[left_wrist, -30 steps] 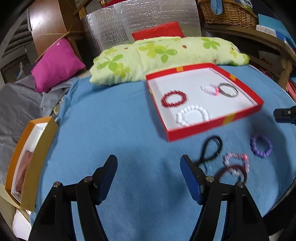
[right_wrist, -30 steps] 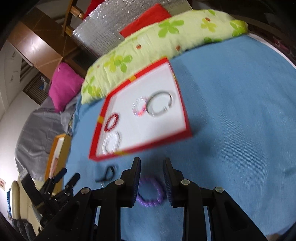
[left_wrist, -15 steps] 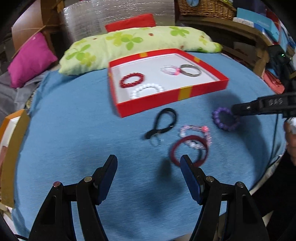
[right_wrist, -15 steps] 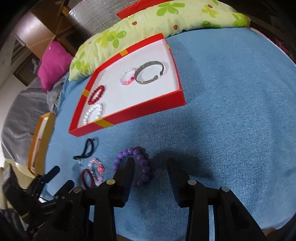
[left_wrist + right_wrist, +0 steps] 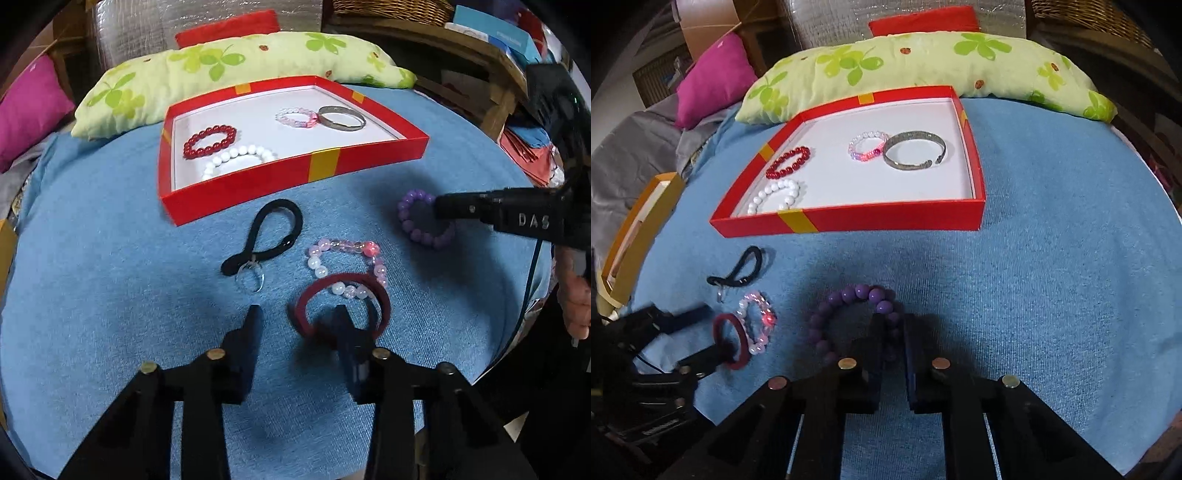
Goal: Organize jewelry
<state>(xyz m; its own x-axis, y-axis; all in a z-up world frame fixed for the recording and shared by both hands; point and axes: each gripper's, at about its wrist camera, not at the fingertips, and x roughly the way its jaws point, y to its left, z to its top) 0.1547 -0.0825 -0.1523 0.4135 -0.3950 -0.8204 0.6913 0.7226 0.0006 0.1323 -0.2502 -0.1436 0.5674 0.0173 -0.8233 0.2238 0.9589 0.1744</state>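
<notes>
The left gripper [image 5: 297, 317] is held low over the blue cloth [image 5: 110, 258] with its fingers [image 5: 253, 325] spread. The right finger is set inside the maroon ring [image 5: 341, 295], while the left finger is placed outside it, so the ring's near-left rim is straddled but not yet pinched. Just beyond the fingertips, the pink bead bracelet [image 5: 347, 266] is overlapped by the ring's far rim. Ahead and left of the fingers, a black hair tie [image 5: 273, 232] is seen.

The right gripper [image 5: 894, 325] is nearly closed on the purple bracelet [image 5: 849, 314], whose right side is caught between the 2 fingers [image 5: 877, 328]; whether the beads are firmly pinched cannot be told.

Farther ahead of both grippers, the red box [image 5: 886, 219] is laid on the cloth, and 4 pieces are held in it: a red bracelet [image 5: 788, 161], a white bracelet [image 5: 775, 195], a pink bracelet [image 5: 868, 146] and a silver bangle [image 5: 916, 151].
</notes>
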